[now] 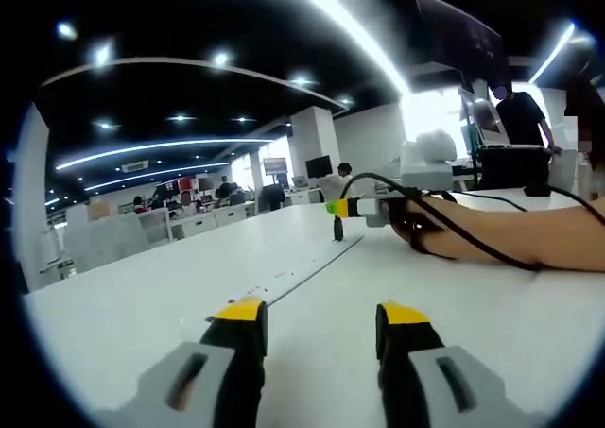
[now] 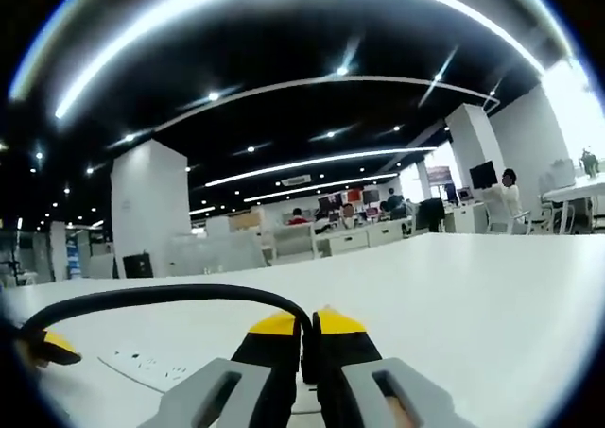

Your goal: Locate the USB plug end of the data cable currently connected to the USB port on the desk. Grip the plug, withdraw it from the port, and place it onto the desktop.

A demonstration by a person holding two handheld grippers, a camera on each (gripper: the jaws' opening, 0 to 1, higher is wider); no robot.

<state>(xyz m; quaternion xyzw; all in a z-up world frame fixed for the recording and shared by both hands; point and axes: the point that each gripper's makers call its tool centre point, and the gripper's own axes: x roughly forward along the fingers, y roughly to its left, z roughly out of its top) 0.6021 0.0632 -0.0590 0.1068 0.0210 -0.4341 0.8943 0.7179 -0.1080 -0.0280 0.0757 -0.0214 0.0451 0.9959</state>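
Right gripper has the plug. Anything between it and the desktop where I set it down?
Nothing visible. The right gripper is shut on the black USB plug, and the white desktop ahead lies bare. The plug's own black cable arcs aside, near a white socket strip.

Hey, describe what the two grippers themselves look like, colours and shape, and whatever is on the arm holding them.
The left gripper has two black fingers capped with yellow tips, rising from grey moulded bases with slotted openings. The right gripper is built the same, black with yellow tips on grey slotted bases. In the left gripper view the right gripper shows side-on, with a green and yellow front end. The forearm behind it is bare, no sleeve showing.
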